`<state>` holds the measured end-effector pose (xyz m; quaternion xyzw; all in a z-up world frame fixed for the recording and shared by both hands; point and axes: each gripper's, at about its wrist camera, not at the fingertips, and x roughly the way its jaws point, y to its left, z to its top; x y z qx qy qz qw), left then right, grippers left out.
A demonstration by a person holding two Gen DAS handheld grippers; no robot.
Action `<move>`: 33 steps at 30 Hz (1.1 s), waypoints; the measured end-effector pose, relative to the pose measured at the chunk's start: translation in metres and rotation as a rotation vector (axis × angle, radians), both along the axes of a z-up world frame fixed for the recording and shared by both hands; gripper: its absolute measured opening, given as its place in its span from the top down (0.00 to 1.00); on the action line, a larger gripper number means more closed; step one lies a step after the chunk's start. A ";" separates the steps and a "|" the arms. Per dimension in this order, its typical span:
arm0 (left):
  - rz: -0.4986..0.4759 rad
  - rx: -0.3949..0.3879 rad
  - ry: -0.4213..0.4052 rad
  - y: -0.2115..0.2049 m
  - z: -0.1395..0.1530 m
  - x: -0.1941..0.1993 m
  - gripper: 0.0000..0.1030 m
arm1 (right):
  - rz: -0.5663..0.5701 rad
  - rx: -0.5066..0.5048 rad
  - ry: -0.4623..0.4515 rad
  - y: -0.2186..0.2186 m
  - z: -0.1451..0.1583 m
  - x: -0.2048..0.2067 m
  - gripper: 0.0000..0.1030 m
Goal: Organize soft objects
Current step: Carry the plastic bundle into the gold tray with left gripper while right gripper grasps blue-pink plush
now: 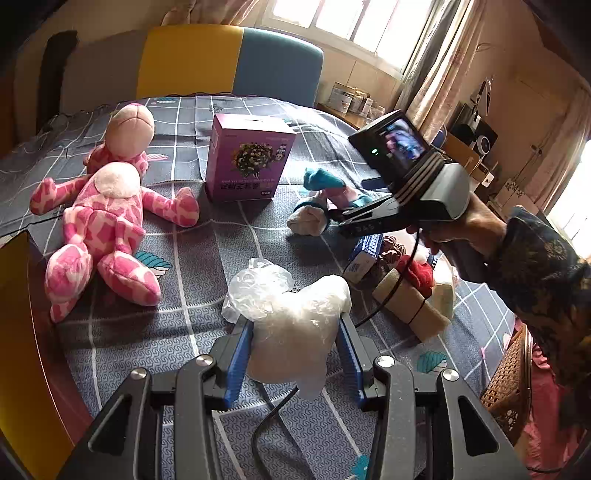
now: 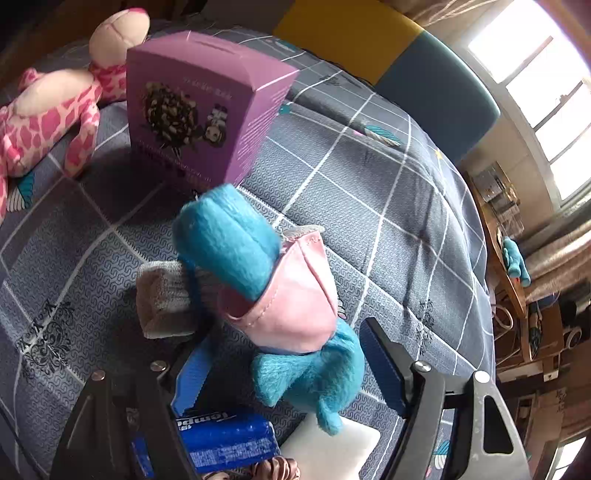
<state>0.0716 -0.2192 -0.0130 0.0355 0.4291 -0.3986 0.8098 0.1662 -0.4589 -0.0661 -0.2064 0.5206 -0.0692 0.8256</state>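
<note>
We list: left tool (image 1: pixel 293 345) clamped on a plastic bag (image 1: pixel 291 317) of white stuffing; right tool (image 2: pixel 288 373) apart around a blue-pink plush toy (image 2: pixel 266 288); purple box (image 2: pixel 195 107) closed, upright on the bed (image 2: pixel 369 192).

Definitely a bedroom in somebody's home. Bed (image 1: pixel 192 325) under a grey checked cover, padded yellow and blue headboard (image 1: pixel 229 59) right behind it. Pale curtains (image 1: pixel 439 88) beside a bright window (image 1: pixel 354 18). Wooden side table (image 1: pixel 354 118) by the wall, crowded with small jars and boxes. Shelves along the far wall (image 1: pixel 476 133) packed with household bits, too small to make out properly. Wicker chair (image 1: pixel 509 373) squeezed in beside the bed. Lived-in clutter everywhere, nothing like a lab or a shop.
</note>
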 end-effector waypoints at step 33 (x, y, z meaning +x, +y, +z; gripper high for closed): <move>0.329 0.120 -0.180 0.094 0.037 -0.010 0.56 | -0.087 0.722 -0.108 0.125 0.036 -0.130 0.81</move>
